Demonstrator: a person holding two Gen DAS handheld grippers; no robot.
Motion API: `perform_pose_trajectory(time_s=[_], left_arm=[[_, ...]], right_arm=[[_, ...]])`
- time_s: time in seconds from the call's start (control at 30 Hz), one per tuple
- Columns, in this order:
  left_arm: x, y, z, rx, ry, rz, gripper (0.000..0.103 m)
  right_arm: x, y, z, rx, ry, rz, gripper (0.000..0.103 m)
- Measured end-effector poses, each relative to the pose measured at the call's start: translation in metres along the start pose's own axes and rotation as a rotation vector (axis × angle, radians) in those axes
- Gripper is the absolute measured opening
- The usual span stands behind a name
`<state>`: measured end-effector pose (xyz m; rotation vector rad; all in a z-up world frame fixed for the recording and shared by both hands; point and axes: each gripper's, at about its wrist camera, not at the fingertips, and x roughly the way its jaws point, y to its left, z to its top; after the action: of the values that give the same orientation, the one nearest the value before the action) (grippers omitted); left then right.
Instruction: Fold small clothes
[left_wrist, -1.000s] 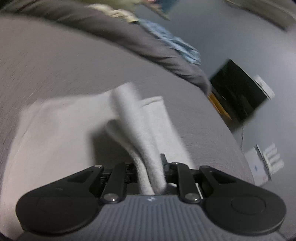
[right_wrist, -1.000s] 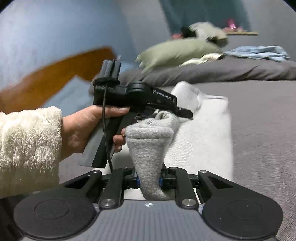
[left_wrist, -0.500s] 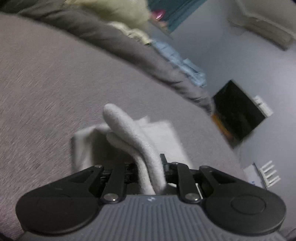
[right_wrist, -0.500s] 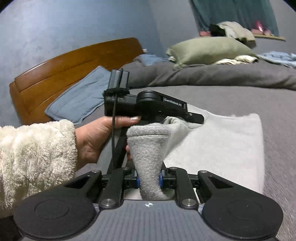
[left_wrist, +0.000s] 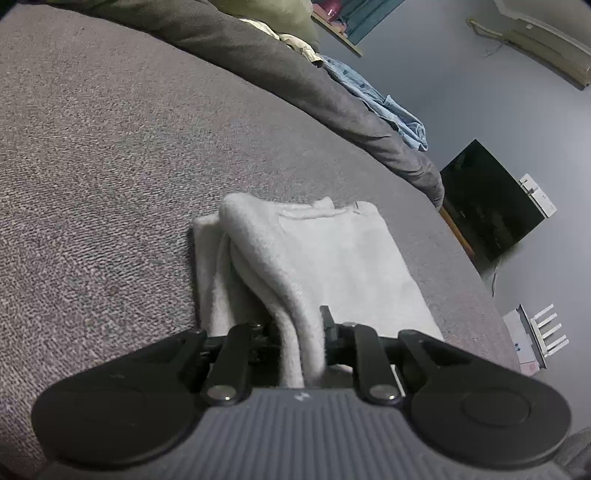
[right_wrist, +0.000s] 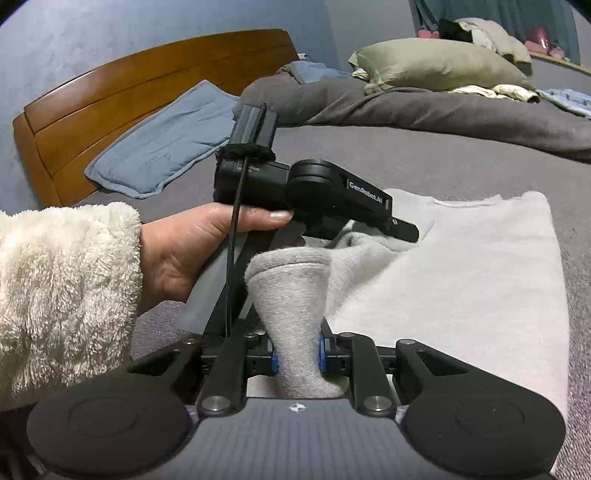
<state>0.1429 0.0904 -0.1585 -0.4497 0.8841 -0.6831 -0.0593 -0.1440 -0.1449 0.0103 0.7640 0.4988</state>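
Note:
A pale grey knit garment (left_wrist: 332, 266) lies folded on the grey bed; it also shows in the right wrist view (right_wrist: 461, 280). My left gripper (left_wrist: 301, 339) is shut on a bunched edge of the garment, low over it. My right gripper (right_wrist: 297, 354) is shut on another bunched edge of the same garment. The left gripper body (right_wrist: 317, 195), held by a hand in a fluffy white sleeve, is just ahead of the right gripper, its fingers buried in the cloth.
The grey bed cover (left_wrist: 110, 166) spreads around the garment. A dark rolled duvet (right_wrist: 424, 107), a green pillow (right_wrist: 439, 62), a blue cushion (right_wrist: 162, 144) and a wooden headboard (right_wrist: 122, 96) lie beyond. A black screen (left_wrist: 487, 199) stands off the bed's edge.
Both grippers carried the held edge over the garment and lowered it. The garment now lies as a narrower folded shape, and more of the headboard shows.

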Motion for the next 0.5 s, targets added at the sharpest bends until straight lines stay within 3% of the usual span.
perform_pose_trajectory(time_s=[0.37, 0.5], left_arm=[[-0.020, 0.013, -0.005, 0.006, 0.020, -0.014, 0.013], [-0.037, 0.010, -0.008, -0.008, 0.015, 0.022, 0.016]], right_arm=[[0.017, -0.002, -0.014, -0.104, 0.039, -0.024, 0.023], [0.017, 0.001, -0.019, -0.136, 0.041, -0.019, 0.028]])
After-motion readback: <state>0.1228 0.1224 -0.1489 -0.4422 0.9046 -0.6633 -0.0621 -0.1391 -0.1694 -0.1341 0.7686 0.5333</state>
